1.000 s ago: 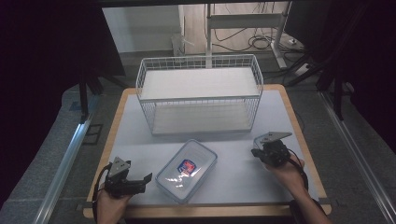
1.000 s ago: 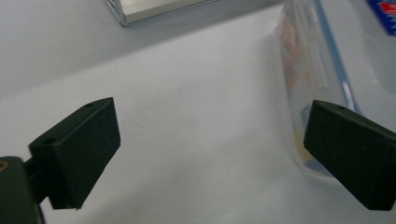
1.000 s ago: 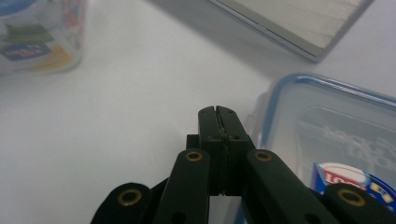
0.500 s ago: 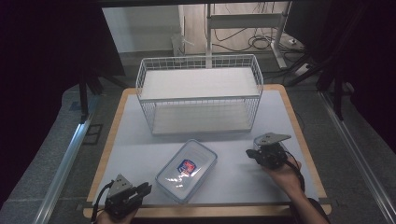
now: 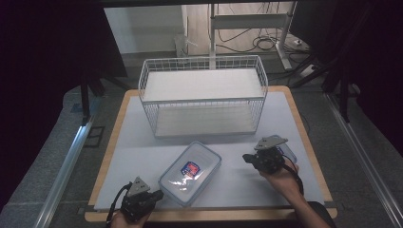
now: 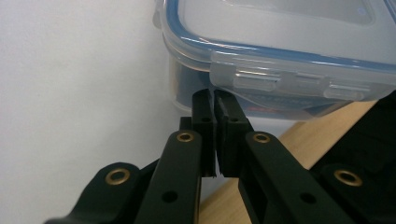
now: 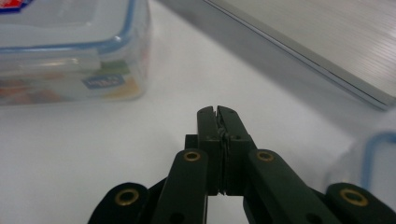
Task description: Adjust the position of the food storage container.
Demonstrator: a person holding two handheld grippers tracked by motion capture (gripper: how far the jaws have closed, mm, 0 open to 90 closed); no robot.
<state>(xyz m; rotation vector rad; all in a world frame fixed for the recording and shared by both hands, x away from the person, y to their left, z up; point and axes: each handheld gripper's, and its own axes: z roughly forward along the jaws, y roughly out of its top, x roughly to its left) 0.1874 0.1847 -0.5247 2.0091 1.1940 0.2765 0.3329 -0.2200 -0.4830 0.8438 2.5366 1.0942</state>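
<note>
Risk first: your left gripper point(image 6: 215, 100), jaws pressed together and empty, sits just under the box's point(image 5: 190, 172) near latch point(image 6: 285, 79) — push on like that and you may shove the box across the surface point(image 5: 142, 152) rather than lift the clip. Your right gripper point(image 7: 216, 112) is likewise closed on nothing, apart from it. The box — clear, blue-sealed, lid clipped — lies in front of the wire basket point(image 5: 204, 95).

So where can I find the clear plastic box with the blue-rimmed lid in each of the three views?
High view: the clear plastic box with the blue-rimmed lid lies at lower centre, on the white mat, in front of the white wire basket.
Left gripper view: top right, just beyond the shut left claw.
Right gripper view: top left.
Shared landmark: its blue lid rim.
</note>
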